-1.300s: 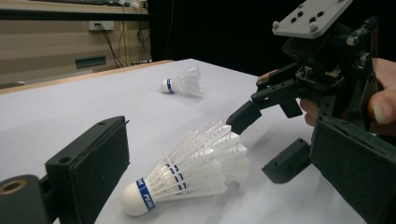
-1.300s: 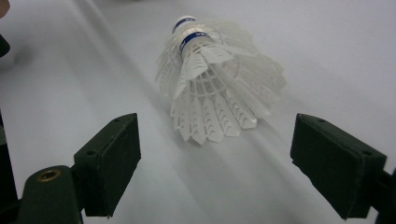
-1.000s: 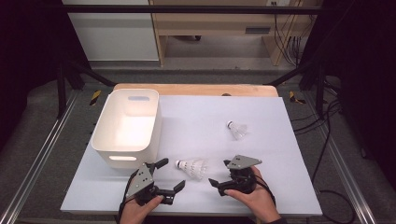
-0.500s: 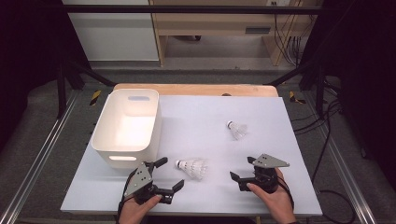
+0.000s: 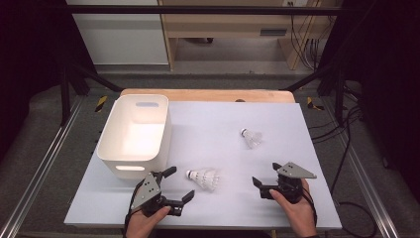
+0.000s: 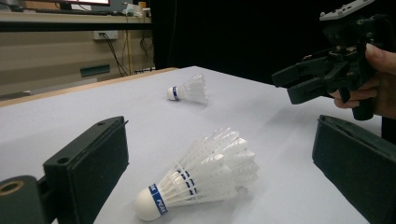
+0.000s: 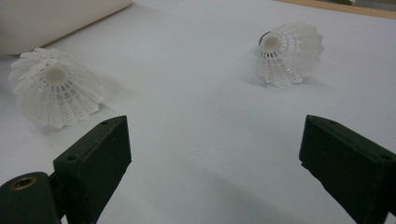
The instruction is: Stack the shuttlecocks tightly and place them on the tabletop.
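Left gripper (image 5: 174, 187) sits low on the white table (image 5: 208, 129), jaws spread wide and holding nothing, lined up on the near shuttlecock (image 5: 204, 178). It lies on its side just ahead of the jaws, cork end toward the white bin (image 5: 133, 131), so my read is it's next for pickup and the bin is the drop.

Right gripper (image 5: 261, 187) is also wide open and empty, parked at the front right edge. Far shuttlecock (image 5: 251, 137) lies well apart from both, right of centre.

Versus a second ago: the right gripper has slid out to the right, away from the near shuttlecock, likely clearing room for the left. Left gripper, bin and both shuttlecocks haven't moved.
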`<state>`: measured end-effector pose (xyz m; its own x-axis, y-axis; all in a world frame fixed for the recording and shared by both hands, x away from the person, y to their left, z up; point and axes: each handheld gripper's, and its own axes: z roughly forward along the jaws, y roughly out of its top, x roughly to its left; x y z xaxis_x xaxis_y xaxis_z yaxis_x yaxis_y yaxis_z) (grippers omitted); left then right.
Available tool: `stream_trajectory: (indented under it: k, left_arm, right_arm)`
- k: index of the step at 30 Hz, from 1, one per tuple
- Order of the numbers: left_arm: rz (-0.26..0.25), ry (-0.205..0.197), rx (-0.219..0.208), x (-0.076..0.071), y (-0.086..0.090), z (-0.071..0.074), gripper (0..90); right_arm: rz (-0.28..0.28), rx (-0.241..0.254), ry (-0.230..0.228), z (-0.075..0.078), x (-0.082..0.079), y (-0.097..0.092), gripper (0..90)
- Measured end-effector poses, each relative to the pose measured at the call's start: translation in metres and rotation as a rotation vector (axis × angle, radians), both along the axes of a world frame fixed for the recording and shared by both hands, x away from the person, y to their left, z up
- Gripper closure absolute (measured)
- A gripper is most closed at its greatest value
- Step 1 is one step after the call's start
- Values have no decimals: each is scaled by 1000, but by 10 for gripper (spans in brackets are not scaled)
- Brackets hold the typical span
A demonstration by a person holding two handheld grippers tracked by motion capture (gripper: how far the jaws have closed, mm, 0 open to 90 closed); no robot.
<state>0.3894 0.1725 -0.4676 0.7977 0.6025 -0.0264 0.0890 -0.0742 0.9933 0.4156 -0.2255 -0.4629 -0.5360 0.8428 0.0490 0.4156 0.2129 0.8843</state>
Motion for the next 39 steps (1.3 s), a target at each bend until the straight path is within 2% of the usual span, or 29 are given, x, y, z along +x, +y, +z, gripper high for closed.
stream_trajectory:
  k: [7,10,18,21,22,25,29,32,36,39]
  left_arm:
    - [-3,6,-2,0,-1,-1,33]
    - [-4,9,-10,0,0,0,33]
    - [-15,16,-4,1,-2,-2,33]
    - [-20,20,-7,1,-1,-2,33]
    - [-23,19,-2,0,-2,-2,33]
    - [-29,19,9,-1,-4,-2,33]
    - [-36,20,18,-3,-5,-3,33]
    - [-35,16,21,-5,-4,-2,33]
    - [-24,13,23,-7,-2,-2,33]
    - [-21,11,23,-8,-1,-1,33]
  right_arm:
    - [-34,77,-32,0,-2,-6,74]
    - [-68,78,-39,-2,-2,-6,73]
    - [-78,95,-48,2,0,-6,50]
    - [-91,87,-36,1,3,-3,50]
    - [-92,57,-20,0,6,2,50]
    - [-73,35,-9,0,11,11,50]
    - [-47,3,0,9,19,17,50]
    - [-53,-8,18,17,30,17,52]
    - [-63,-7,73,17,50,14,70]
    - [-77,15,139,13,66,11,127]
